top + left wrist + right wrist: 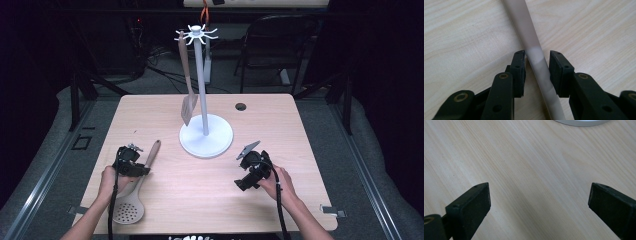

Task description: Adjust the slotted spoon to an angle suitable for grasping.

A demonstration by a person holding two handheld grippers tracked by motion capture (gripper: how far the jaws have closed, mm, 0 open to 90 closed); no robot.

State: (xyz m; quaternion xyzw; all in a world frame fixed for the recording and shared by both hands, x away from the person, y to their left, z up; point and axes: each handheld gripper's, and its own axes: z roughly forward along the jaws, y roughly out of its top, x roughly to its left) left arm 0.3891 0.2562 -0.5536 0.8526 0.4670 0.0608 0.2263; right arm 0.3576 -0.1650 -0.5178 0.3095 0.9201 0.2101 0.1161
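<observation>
A slotted spoon (129,210) lies flat at the table's front left, its wooden handle tip (154,149) pointing toward the back. My left gripper (139,169) is lowered over the middle of that handle. In the left gripper view the pale handle (524,27) runs between the jaws of the left gripper (537,56); it lies close to the left pad, with a gap at the right pad, so the jaws stand open around it. My right gripper (252,167) hovers at the front right, and in its own view the right gripper (539,197) is wide open over bare wood.
A white utensil stand (206,137) with a tall pole and hooked top sits mid-table; a slotted spatula (188,107) hangs from it. The stand's base edge (581,122) shows at the top of the right gripper view. A cable hole (240,106) lies behind it. A chair stands beyond the table.
</observation>
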